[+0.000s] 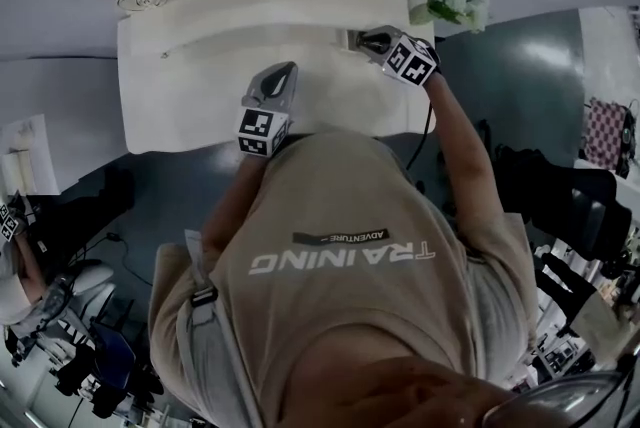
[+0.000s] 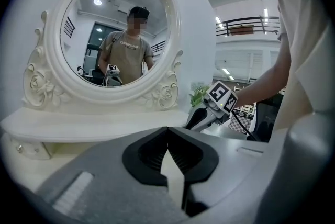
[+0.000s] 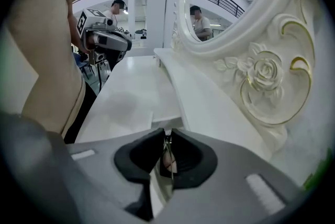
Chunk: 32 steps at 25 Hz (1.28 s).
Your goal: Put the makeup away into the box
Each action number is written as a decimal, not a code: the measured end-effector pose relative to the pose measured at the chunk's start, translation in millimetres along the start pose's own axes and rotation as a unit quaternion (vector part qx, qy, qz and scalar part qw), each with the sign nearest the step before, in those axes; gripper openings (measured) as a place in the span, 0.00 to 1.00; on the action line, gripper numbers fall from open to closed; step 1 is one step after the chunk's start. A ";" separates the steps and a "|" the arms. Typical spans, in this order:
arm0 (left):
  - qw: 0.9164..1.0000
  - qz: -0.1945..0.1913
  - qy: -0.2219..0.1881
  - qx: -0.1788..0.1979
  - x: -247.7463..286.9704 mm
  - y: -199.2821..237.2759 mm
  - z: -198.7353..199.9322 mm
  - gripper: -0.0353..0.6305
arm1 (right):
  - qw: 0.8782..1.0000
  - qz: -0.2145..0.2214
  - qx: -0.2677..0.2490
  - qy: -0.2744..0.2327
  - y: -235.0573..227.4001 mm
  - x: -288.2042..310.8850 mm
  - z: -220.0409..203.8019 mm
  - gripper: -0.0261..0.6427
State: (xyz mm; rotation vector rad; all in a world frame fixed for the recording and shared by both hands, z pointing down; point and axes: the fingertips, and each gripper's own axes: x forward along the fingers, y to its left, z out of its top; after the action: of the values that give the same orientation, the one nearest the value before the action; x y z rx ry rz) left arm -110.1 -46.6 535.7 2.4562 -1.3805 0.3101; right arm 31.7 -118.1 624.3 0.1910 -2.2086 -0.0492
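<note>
White on white here, which is half the problem. The counter [image 1: 190, 106] is a pale vanity top with a big ornate mirror [image 2: 94, 13] behind it and a raised shelf [image 3: 209, 108] along the back edge. I can't make out the box in any view.

The left gripper [image 2: 168, 130] hangs over the front edge near the middle, clenched with nothing in it. The right gripper [image 3: 167, 134] is over by the back right corner, angled down next to the shelf and pinching a small pinkish makeup item [image 3: 168, 161] with a thin metal outline. Can't tell exactly what it is.

My worries:
- It's a skinny thing in a narrow pinch, so any twist could let it swivel or slip out onto the counter.
- The jaws are close enough to the shelf to clip it.
- The other gripper is shut, so it won't catch anything.
</note>
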 end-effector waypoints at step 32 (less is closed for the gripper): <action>1.000 -0.012 0.027 0.005 62.3 -65.8 5.6 0.06 | 0.994 -0.037 0.056 -0.090 -18.7 -49.7 -21.5 0.16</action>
State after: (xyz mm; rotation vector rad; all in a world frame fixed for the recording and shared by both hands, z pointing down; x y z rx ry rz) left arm -21.5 -65.7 540.9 2.4517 -1.3308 0.3763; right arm 80.4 -128.1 596.0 0.3419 -2.3855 0.0183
